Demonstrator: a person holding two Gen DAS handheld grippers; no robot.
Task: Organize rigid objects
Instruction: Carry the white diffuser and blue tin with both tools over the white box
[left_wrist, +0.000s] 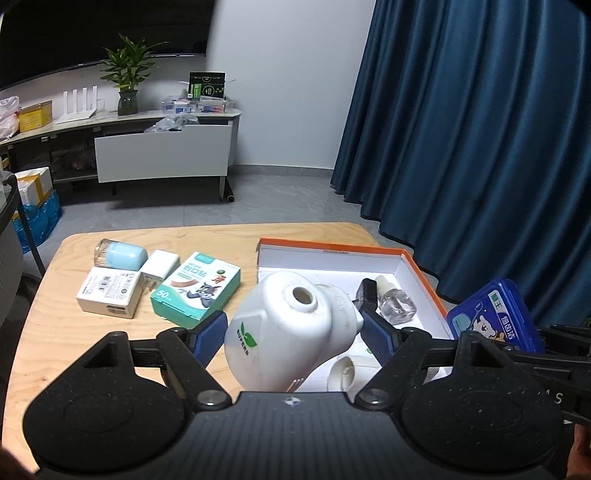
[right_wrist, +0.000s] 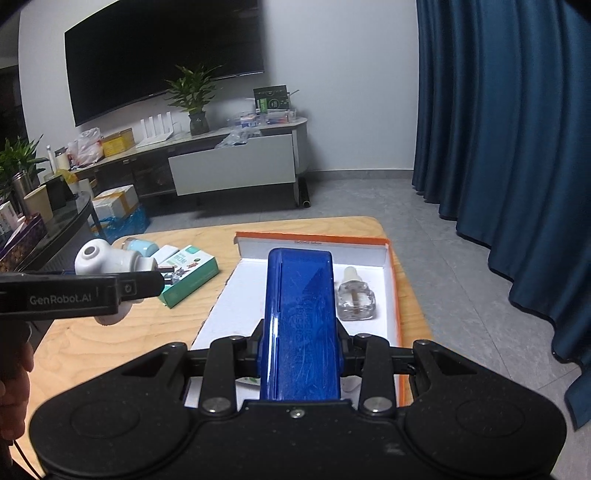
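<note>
On the counter (left_wrist: 55, 332), a tray (left_wrist: 421, 273) fills the frame's centre right. Left tongs (left_wrist: 295, 334) pinch a white plug-in (left_wrist: 284, 332) at its edge; right tongs (right_wrist: 300, 354) pinch a blue case (right_wrist: 301, 325) above it. Loading under way; next, probably lower each beside the vial (right_wrist: 356, 299).

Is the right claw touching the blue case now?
Touching. In the right wrist view, the right claw has both pads pressed against the sides of the blue case, which it holds above the white tray.
</note>
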